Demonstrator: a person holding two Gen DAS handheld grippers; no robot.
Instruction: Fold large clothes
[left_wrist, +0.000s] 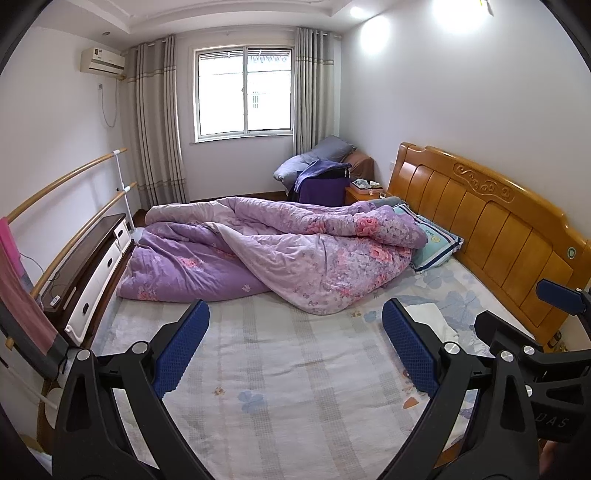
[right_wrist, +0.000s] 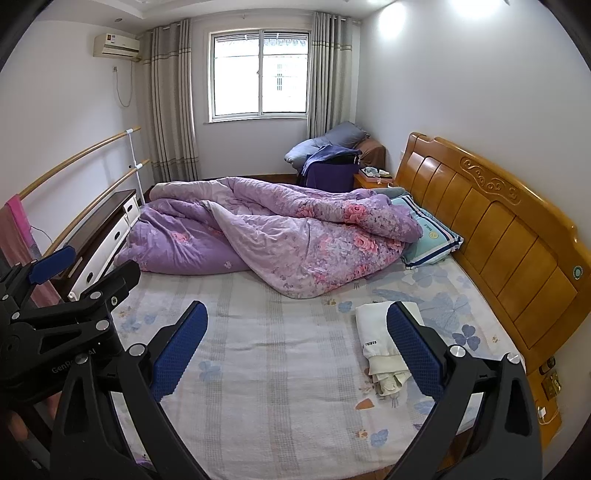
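Note:
A folded white garment (right_wrist: 380, 343) with a ribbed cuff lies on the bed sheet (right_wrist: 280, 350) near the headboard; the right finger of my right gripper covers part of it. In the left wrist view only a white corner of the garment (left_wrist: 428, 314) shows behind a finger. My left gripper (left_wrist: 295, 343) hovers open above the sheet with nothing between its blue pads. My right gripper (right_wrist: 295, 343) is also open and empty, held above the sheet just left of the garment. Each gripper appears at the edge of the other's view.
A rumpled purple floral quilt (right_wrist: 280, 236) fills the far half of the bed, a striped pillow (right_wrist: 428, 236) beside it. The wooden headboard (right_wrist: 491, 229) runs along the right. A dark cabinet with white drawers (right_wrist: 107, 232) and wooden rails (right_wrist: 77, 158) stand on the left.

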